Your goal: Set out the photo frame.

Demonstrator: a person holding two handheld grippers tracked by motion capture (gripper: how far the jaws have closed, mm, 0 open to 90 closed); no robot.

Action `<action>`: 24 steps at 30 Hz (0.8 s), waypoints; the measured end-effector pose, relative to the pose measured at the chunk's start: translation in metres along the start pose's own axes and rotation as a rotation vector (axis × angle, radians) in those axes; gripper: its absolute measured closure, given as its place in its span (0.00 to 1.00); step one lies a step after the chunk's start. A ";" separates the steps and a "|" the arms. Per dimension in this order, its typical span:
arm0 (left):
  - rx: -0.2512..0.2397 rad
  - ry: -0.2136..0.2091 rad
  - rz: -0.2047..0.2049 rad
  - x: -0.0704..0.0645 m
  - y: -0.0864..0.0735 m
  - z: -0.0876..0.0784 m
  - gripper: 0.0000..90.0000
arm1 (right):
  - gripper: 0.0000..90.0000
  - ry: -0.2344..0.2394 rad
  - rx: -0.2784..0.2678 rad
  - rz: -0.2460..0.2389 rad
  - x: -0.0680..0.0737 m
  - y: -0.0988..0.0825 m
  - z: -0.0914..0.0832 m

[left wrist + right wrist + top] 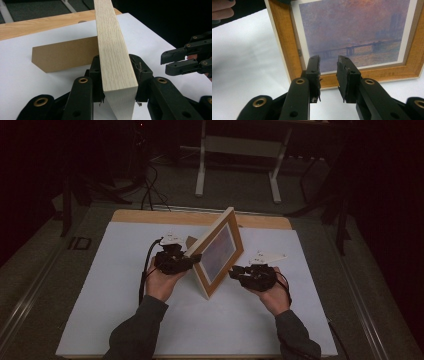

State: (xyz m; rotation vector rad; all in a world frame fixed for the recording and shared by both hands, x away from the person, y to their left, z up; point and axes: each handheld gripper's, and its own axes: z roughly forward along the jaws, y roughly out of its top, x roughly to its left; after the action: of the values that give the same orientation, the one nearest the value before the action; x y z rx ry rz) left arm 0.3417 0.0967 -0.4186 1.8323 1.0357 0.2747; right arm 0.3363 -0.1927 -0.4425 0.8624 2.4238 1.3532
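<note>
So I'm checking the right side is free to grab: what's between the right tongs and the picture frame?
Nothing. In the right gripper view the right tongs stand open just short of the picture frame, with bare white table cover below.

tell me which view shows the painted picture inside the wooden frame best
The right gripper view: the hazy purple-and-orange painted picture faces the camera, its bridge clear. The high view shows it small and dim. The left gripper view gives just the pale wooden frame edge-on.

Dim room: a white sheet (125, 285) covers the wooden tabletop (150, 216); beyond, grey floor (235, 195), a white-legged desk (202, 165) and loose cables (150, 190).
</note>
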 end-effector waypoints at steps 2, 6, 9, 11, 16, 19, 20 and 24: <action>-0.003 0.009 0.006 0.001 0.000 -0.001 0.75 | 0.80 -0.001 0.000 -0.002 0.000 0.000 0.000; -0.025 0.063 0.019 -0.002 -0.001 -0.001 0.74 | 0.80 -0.001 -0.001 -0.002 0.000 0.001 0.000; -0.043 0.084 0.013 -0.003 -0.002 0.000 0.74 | 0.80 0.001 0.000 -0.002 0.000 0.001 0.001; -0.046 0.085 0.011 -0.003 -0.002 0.000 0.75 | 0.79 0.000 0.002 -0.002 0.000 0.001 0.001; -0.045 -0.001 -0.034 0.007 -0.002 -0.001 0.76 | 0.79 -0.006 -0.004 -0.001 -0.001 0.003 0.001; -0.044 -0.029 -0.050 0.015 -0.002 -0.002 0.78 | 0.79 -0.009 -0.007 0.002 -0.002 0.004 0.000; -0.044 -0.029 -0.050 0.015 -0.002 -0.002 0.78 | 0.79 -0.009 -0.007 0.002 -0.002 0.004 0.000; -0.043 -0.056 -0.054 0.021 -0.002 -0.004 0.78 | 0.79 -0.015 -0.008 0.000 -0.003 0.003 -0.001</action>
State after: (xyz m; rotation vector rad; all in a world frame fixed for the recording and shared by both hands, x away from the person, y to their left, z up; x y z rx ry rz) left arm 0.3507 0.1152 -0.4232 1.7614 1.0313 0.2107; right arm 0.3391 -0.1940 -0.4390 0.8673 2.4056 1.3498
